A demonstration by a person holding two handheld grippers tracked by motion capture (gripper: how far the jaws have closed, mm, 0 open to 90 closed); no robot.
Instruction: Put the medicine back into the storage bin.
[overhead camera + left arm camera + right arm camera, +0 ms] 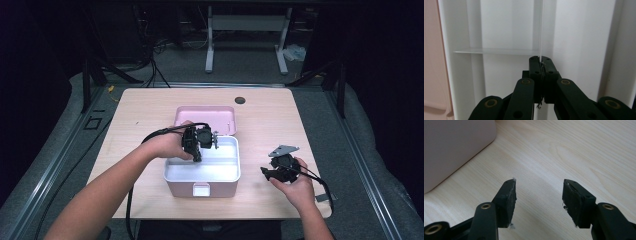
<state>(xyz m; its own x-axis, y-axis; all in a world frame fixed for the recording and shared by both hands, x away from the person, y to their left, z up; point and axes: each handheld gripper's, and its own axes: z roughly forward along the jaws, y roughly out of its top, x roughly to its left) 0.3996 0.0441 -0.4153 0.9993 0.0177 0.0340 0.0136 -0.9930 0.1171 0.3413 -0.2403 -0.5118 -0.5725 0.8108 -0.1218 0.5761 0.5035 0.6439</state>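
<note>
A pink box with a white compartmented inside stands open at the table's middle, its lid leaning back. My left gripper reaches down into it from the left. In the left gripper view its jaws are shut on the top edge of a thin white divider, which meets a cross divider. My right gripper rests in a hand on the table, right of the box. Its jaws stand open over bare wood, with nothing between them.
The light wooden table has a dark round hole near its far edge. A corner of the pink box lies just left of my right gripper. Dark floor, cables and a metal frame lie beyond the table.
</note>
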